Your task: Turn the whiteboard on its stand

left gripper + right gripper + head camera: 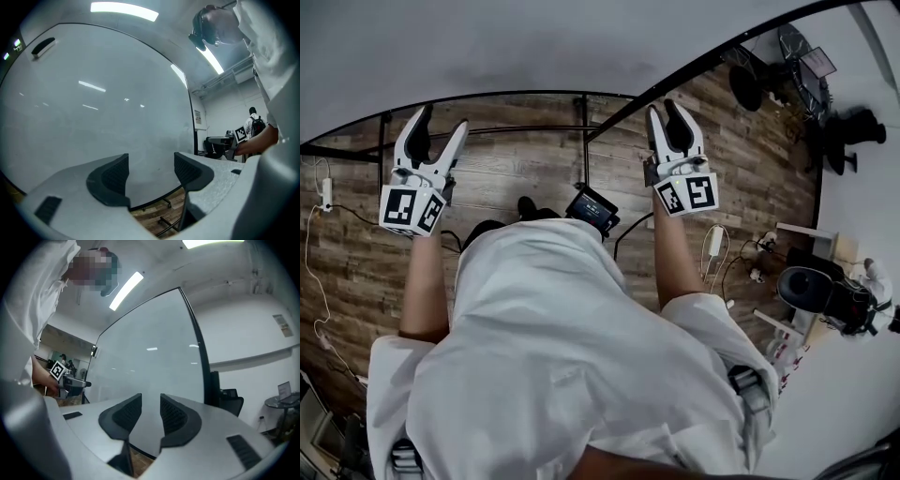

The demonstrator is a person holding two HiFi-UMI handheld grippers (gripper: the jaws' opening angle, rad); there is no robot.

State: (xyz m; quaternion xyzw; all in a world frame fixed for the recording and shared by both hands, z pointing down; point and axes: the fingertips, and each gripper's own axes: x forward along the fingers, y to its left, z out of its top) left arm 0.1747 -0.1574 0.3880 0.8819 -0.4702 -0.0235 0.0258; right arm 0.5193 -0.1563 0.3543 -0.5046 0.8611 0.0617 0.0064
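The whiteboard [534,47] fills the top of the head view as a large pale sheet with a black frame, and the black bars of its stand [584,131] show below it over the wood floor. My left gripper [439,127] points at the board's lower edge with its jaws wide apart and nothing between them. In the left gripper view the board [103,93] lies just beyond the left gripper [151,161]. My right gripper [667,111] reaches up near the frame with a narrow gap. The right gripper [151,401] shows only board surface [154,348] in that gap.
Cables and a power strip [323,192] lie on the floor at left. Office chairs [811,286] and dark equipment [806,66] crowd the right side. A small screen device [592,208] hangs at my waist. Another person [255,123] stands far off; a chair [229,401] sits behind the board.
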